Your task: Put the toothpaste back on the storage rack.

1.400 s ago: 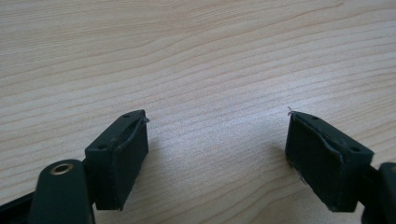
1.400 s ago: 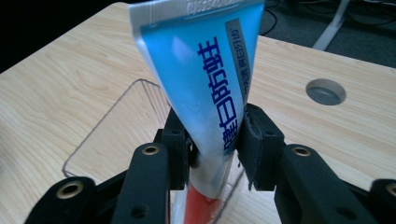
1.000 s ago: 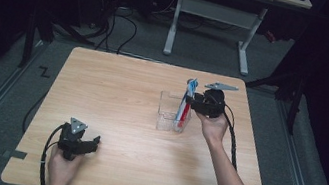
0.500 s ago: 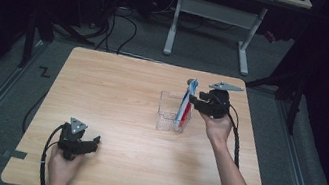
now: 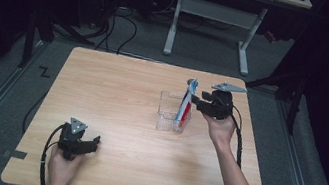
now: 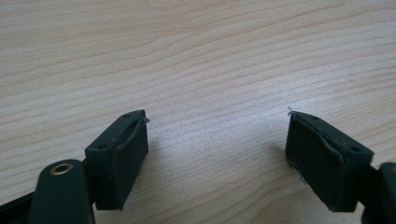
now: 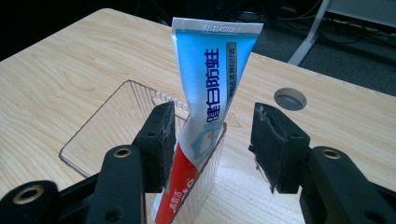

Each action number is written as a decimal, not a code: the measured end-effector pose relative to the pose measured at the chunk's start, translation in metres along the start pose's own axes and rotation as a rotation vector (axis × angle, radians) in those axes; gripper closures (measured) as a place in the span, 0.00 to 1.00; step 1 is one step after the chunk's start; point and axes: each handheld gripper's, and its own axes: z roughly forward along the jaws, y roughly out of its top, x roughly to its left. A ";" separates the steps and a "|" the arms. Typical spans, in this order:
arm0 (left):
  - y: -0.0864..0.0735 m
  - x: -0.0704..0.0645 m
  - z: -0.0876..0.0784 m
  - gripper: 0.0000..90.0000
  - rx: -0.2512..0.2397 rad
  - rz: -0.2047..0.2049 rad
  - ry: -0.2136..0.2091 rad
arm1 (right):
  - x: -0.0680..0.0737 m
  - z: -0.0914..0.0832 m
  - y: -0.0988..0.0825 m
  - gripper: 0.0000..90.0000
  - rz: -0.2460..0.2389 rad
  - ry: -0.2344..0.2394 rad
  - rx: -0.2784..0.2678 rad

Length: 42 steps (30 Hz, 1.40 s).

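A blue, white and red toothpaste tube (image 5: 186, 101) (image 7: 210, 93) stands upright, leaning a little, in a clear plastic container (image 5: 167, 116) (image 7: 107, 135) right of the table's middle. My right gripper (image 5: 195, 101) (image 7: 215, 116) is level with the tube and reaches in from the right. Its jaws have just been opening and now stand open on either side of the tube, the left pad close beside it and the right pad well apart. My left gripper (image 5: 92, 145) (image 6: 217, 126) rests low over bare wood near the front left, open with nothing between its jaws.
The wooden table (image 5: 117, 89) has a round cable hole (image 7: 290, 99) behind the container. A desk frame and cables stand on the dark floor beyond the far edge. Bare tabletop lies between the two grippers.
The right gripper has shifted only slightly beside the tube, which stays upright in the container. The left gripper has not moved.
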 end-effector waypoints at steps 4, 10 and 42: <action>0.000 0.000 0.000 0.24 0.000 0.000 0.000 | 0.000 -0.004 0.000 0.55 -0.006 0.002 -0.005; 0.000 0.000 0.000 0.24 0.000 0.000 0.000 | 0.000 -0.009 0.000 0.55 -0.010 -0.003 -0.012; 0.000 0.000 0.000 0.24 0.000 0.000 0.000 | -0.003 -0.035 0.000 0.53 -0.012 0.020 -0.058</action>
